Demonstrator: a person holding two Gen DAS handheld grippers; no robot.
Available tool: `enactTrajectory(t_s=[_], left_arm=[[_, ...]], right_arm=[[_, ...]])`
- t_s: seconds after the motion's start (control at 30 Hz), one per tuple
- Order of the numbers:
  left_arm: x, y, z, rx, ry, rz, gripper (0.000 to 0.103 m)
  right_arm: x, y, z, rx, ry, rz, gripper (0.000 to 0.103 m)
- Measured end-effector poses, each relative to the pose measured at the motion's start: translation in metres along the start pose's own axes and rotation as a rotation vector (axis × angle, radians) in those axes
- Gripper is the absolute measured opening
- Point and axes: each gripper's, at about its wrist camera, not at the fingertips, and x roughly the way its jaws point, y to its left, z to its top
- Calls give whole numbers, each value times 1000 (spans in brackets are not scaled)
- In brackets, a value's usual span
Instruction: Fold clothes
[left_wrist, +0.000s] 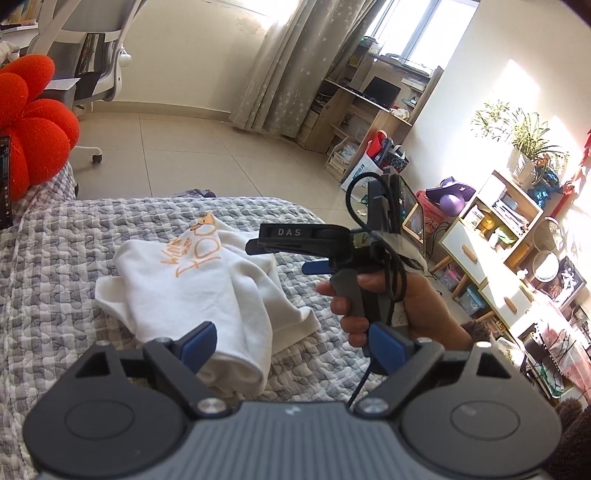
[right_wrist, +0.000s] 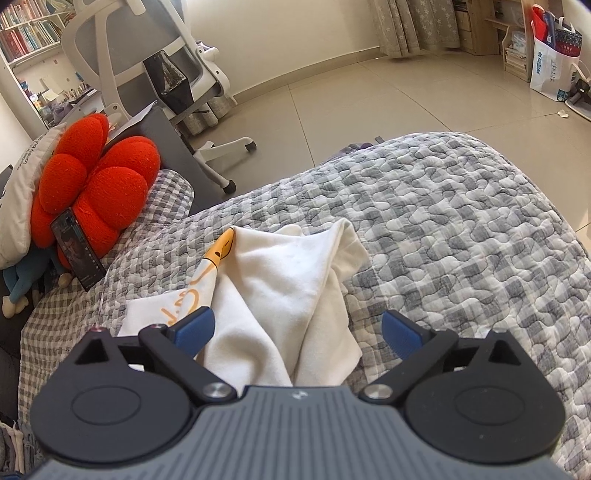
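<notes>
A white T-shirt with orange print (left_wrist: 192, 291) lies loosely folded and rumpled on the grey checked quilt (left_wrist: 55, 280). My left gripper (left_wrist: 291, 343) is open and empty, held just above the shirt's near edge. The right gripper (left_wrist: 280, 254), held in a hand, shows in the left wrist view to the right of the shirt and above it. In the right wrist view the same shirt (right_wrist: 280, 291) lies under my right gripper (right_wrist: 299, 328), which is open and empty above the cloth.
A red flower cushion (right_wrist: 92, 188) and a phone (right_wrist: 77, 251) rest at the bed's left end. A white office chair (right_wrist: 147, 62) stands on the tiled floor beyond. Shelves and a cabinet (left_wrist: 487, 258) line the right wall.
</notes>
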Motion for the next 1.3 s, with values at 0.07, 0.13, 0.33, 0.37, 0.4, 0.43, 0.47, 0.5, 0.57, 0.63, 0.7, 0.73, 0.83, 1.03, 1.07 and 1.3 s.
enactTrajectory(t_s=[0.07,0.13,0.33,0.37,0.4,0.43,0.47,0.5,0.57,0.63,0.7,0.73,0.83,1.03,1.07,1.3], left_arm=[[-3,-2,0,11,-14,2,93],[-1,-2,1,22,-24,31,95],[18,15,3,-2,-8,139,95],[22,20,3,-14,-6,161,95],[26,26,4,-25,-6,175,95],[31,33,4,-37,-6,189,95],[35,39,5,-50,-6,203,95],[40,46,6,-63,-12,217,95],[51,60,7,-97,-13,247,95],[61,74,9,-130,-9,272,94],[72,87,11,-161,-5,294,92],[77,92,12,-171,-9,304,91],[87,108,12,-204,-35,343,89],[107,120,14,-218,-79,414,85],[111,121,14,-215,-71,409,85],[137,126,11,-212,-33,402,85]], right_arm=[[1,0,0,-4,2,1,100],[1,2,0,-11,2,2,100],[6,3,-1,-22,5,10,102],[8,2,-1,-22,8,11,102],[9,2,-1,-21,11,11,102],[10,1,-1,-19,13,13,101],[11,0,-1,-17,11,16,101],[12,-2,0,-13,10,20,102],[14,-6,1,-3,5,24,101],[15,-11,3,12,0,24,101],[17,-17,5,27,-6,19,101],[17,-20,6,34,-9,16,101],[19,-27,8,50,-16,4,101],[29,-35,7,60,14,11,98],[31,-36,7,60,20,13,98],[48,-36,3,56,73,23,91]])
